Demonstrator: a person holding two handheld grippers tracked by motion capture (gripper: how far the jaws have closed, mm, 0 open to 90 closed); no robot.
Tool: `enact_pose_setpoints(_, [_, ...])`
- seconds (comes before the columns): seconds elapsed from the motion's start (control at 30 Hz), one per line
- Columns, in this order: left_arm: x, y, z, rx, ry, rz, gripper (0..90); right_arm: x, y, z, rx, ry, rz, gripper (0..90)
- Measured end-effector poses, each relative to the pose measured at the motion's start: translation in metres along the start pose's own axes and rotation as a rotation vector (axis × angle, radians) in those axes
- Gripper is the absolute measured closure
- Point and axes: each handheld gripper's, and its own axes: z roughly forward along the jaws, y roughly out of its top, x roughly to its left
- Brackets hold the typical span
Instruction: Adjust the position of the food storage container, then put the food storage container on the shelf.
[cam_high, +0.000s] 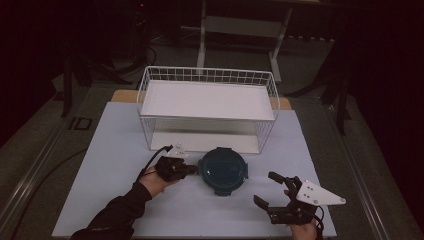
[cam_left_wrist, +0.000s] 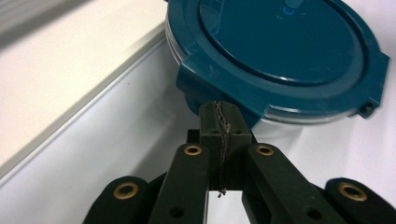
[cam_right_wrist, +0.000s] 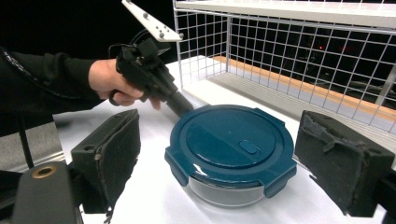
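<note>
A round container with a dark teal clip-on lid (cam_high: 223, 170) (cam_left_wrist: 285, 46) (cam_right_wrist: 231, 144) stands on the white table top, just in front of the wire rack. My left gripper (cam_high: 192, 170) (cam_left_wrist: 219, 123) (cam_right_wrist: 182, 105) comes in from the left with its pads pressed together and nothing visible between them. Its tip sits at the lid's left side clip (cam_left_wrist: 205, 88). My right gripper (cam_high: 265, 188) (cam_right_wrist: 226, 158) is at the front right, open wide, with its jaws pointing at the container from a short distance.
A white wire rack (cam_high: 207, 107) (cam_right_wrist: 280, 46) with a flat upper shelf and a low base board (cam_left_wrist: 56, 70) stands behind the container. The white table top (cam_high: 115, 150) stretches bare to the left and to the front edge. The surroundings are dark floor.
</note>
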Motion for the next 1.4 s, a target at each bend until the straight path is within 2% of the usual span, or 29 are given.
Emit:
enact_pose_setpoints(0.07, [0.000,-0.002,-0.006,-0.010,-0.010,-0.007,75.4,0.000,0.000,0.001,0.004,0.000,-0.001,13.9])
enact_pose_setpoints(0.1, [0.000,-0.002,-0.009,-0.013,-0.012,-0.016,67.4,0.001,0.000,0.001,0.006,0.001,0.000,13.9])
enact_pose_setpoints(0.13, [0.001,-0.003,-0.013,-0.017,-0.037,-0.029,59.6,0.001,0.000,0.001,0.005,0.002,-0.002,13.9])
enact_pose_setpoints(0.23, [-0.001,-0.004,-0.023,-0.068,-0.076,-0.050,37.1,0.002,0.000,0.002,0.005,-0.001,-0.006,13.9])
enact_pose_setpoints(0.27, [-0.003,-0.003,-0.027,-0.090,-0.105,-0.057,32.1,0.002,0.000,0.002,0.004,-0.003,-0.006,13.9])
enact_pose_setpoints(0.3, [-0.006,-0.002,-0.029,-0.103,-0.116,-0.052,21.4,0.002,0.000,0.002,-0.001,-0.015,-0.003,13.8])
enact_pose_setpoints(0.33, [-0.010,-0.002,-0.031,-0.111,-0.110,-0.034,15.9,0.002,-0.001,0.003,-0.016,-0.032,-0.003,13.8])
enact_pose_setpoints(0.4, [-0.020,0.000,-0.035,-0.135,-0.105,-0.014,13.6,0.001,0.000,0.003,-0.023,-0.038,0.013,13.8])
enact_pose_setpoints(0.5, [-0.028,0.006,-0.042,-0.155,-0.122,-0.012,2.9,0.003,0.001,0.003,-0.026,-0.049,0.004,11.4])
enact_pose_setpoints(0.6, [-0.033,0.011,-0.048,-0.175,-0.109,-0.009,2.1,0.004,0.004,0.006,-0.027,-0.056,-0.002,10.3])
enact_pose_setpoints(0.7, [-0.033,0.013,-0.054,-0.181,-0.095,-0.024,2.0,0.008,0.007,0.008,-0.018,-0.063,-0.022,10.3])
enact_pose_setpoints(0.77, [-0.032,0.015,-0.057,-0.192,-0.102,-0.038,2.0,0.011,0.009,0.009,-0.015,-0.069,-0.037,10.2])
enact_pose_setpoints(0.87, [-0.029,0.019,-0.059,-0.211,-0.104,-0.047,2.1,0.011,0.014,0.010,-0.028,-0.103,-0.047,10.1])
enact_pose_setpoints(0.97, [-0.024,0.024,-0.058,-0.221,-0.107,-0.077,2.0,0.011,0.018,0.009,-0.026,-0.113,-0.074,10.1])
enact_pose_setpoints(1.0, [-0.022,0.025,-0.057,-0.227,-0.107,-0.085,2.0,0.012,0.019,0.008,-0.034,-0.138,-0.087,10.4])
enact_pose_setpoints(1.1, [-0.018,0.029,-0.051,-0.220,-0.086,-0.106,2.0,0.013,0.023,0.007,-0.040,-0.128,-0.092,11.6])
enact_pose_setpoints(1.13, [-0.015,0.030,-0.047,-0.213,-0.087,-0.127,2.1,0.012,0.024,0.007,-0.033,-0.126,-0.086,15.2])
enact_pose_setpoints(1.2, [-0.009,0.033,-0.040,-0.203,-0.085,-0.162,2.1,0.010,0.026,0.008,0.006,-0.113,-0.036,13.5])
enact_pose_setpoints(1.23, [-0.006,0.034,-0.036,-0.189,-0.094,-0.185,2.1,0.007,0.027,0.008,0.004,-0.101,-0.014,13.4])
enact_pose_setpoints(1.27, [-0.006,0.034,-0.036,-0.189,-0.094,-0.185,2.1,0.007,0.027,0.008,0.004,-0.101,-0.014,13.4])
enact_pose_setpoints(1.3, [-0.002,0.034,-0.029,-0.173,-0.095,-0.214,2.1,0.006,0.027,0.007,-0.015,-0.099,-0.008,13.3])
enact_pose_setpoints(1.33, [0.000,0.034,-0.026,-0.163,-0.095,-0.235,2.1,0.006,0.027,0.006,-0.028,-0.096,-0.022,13.2])
enact_pose_setpoints(1.37, [0.005,0.034,-0.021,-0.147,-0.100,-0.273,2.1,0.007,0.028,0.006,-0.028,-0.102,-0.030,13.2])
enact_pose_setpoints(1.4, [0.007,0.033,-0.018,-0.133,-0.096,-0.289,2.1,0.008,0.028,0.006,-0.027,-0.111,-0.039,13.1])
